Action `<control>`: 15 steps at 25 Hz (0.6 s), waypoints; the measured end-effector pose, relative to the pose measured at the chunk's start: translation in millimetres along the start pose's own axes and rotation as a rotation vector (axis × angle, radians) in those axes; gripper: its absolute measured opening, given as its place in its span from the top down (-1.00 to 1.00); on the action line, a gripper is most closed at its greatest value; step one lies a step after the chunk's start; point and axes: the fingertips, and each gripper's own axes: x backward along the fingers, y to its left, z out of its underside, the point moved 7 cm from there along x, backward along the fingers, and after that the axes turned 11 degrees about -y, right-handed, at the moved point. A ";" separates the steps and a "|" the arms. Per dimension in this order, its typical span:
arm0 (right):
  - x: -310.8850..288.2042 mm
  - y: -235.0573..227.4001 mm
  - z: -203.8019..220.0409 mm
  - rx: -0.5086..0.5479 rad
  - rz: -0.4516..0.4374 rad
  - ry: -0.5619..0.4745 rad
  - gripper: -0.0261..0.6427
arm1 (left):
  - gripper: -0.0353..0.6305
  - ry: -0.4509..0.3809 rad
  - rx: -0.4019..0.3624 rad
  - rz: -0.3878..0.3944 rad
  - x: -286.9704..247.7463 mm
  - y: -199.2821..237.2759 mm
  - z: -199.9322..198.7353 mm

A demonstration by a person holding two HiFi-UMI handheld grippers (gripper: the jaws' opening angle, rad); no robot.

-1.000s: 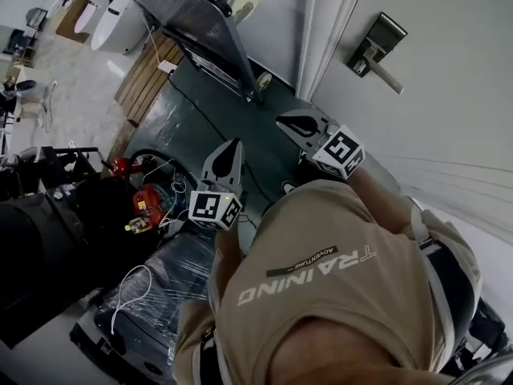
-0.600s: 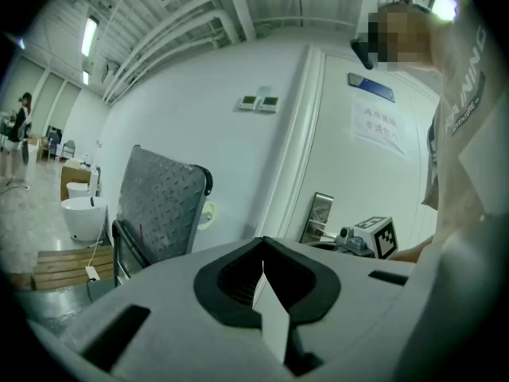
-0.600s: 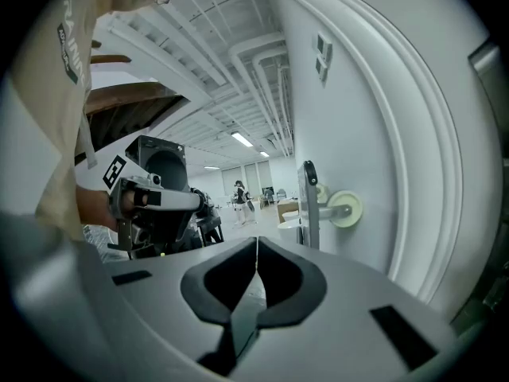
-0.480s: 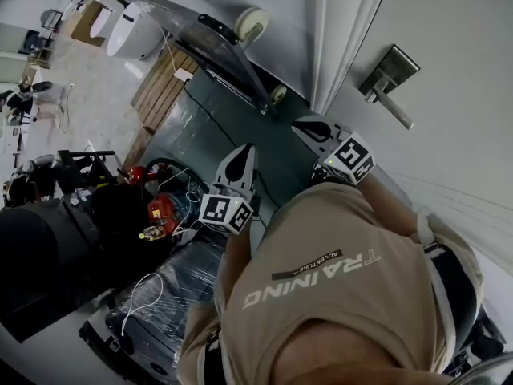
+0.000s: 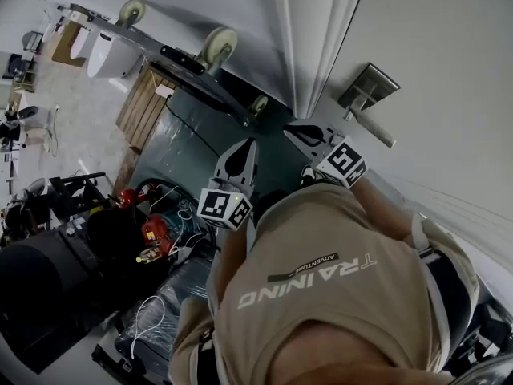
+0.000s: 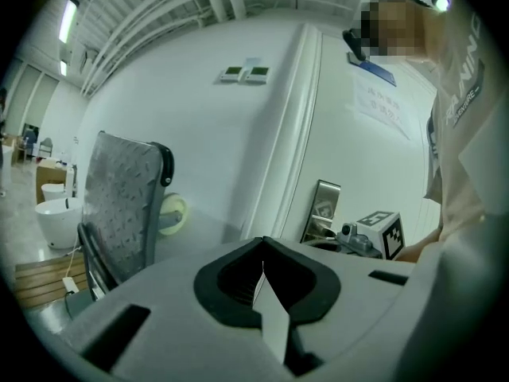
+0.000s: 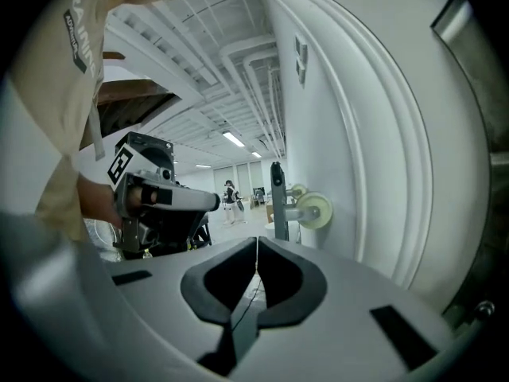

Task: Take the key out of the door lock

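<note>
In the upper left of the head view, a flat cart point(image 5: 156, 50) stands upright against the wall. A wooden pallet point(image 5: 143, 103) lies just below it in the frame. At the centre, the left gripper point(image 5: 247, 146) is held in the air over the dark floor point(image 5: 192, 135). In the left gripper view its jaws are pressed together and nothing is between them. Just to the right, the right gripper point(image 5: 292, 131) is near the door point(image 5: 449, 62) but touches nothing. The right gripper view shows its jaws closed and empty as well. In the upper right of the frame, the door lock point(image 5: 369, 87) sits on the door, and its lever handle point(image 5: 377, 133) slants down to the right. The right gripper is below and left of this lock, apart from it. The key, if it sits in the lock, is too small to make out in any view.
</note>
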 end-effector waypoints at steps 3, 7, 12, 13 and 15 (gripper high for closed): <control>12.4 -10.6 7.4 -0.032 0.048 0.011 0.88 | 0.87 0.011 -0.017 0.069 -26.5 -1.8 -2.6; 31.1 -22.0 11.8 -0.046 0.133 0.033 0.88 | 0.86 0.044 -0.016 0.159 -58.8 -2.9 -0.6; 32.0 -25.7 7.3 -0.056 0.267 0.037 0.88 | 0.87 0.077 0.016 0.294 -83.5 4.1 -2.7; 30.8 -26.2 6.3 -0.049 0.297 0.043 0.88 | 0.87 0.081 0.021 0.324 -88.1 6.6 -4.4; 25.9 -24.6 1.9 -0.029 0.349 0.060 0.88 | 0.87 0.093 0.023 0.381 -96.7 13.7 -8.7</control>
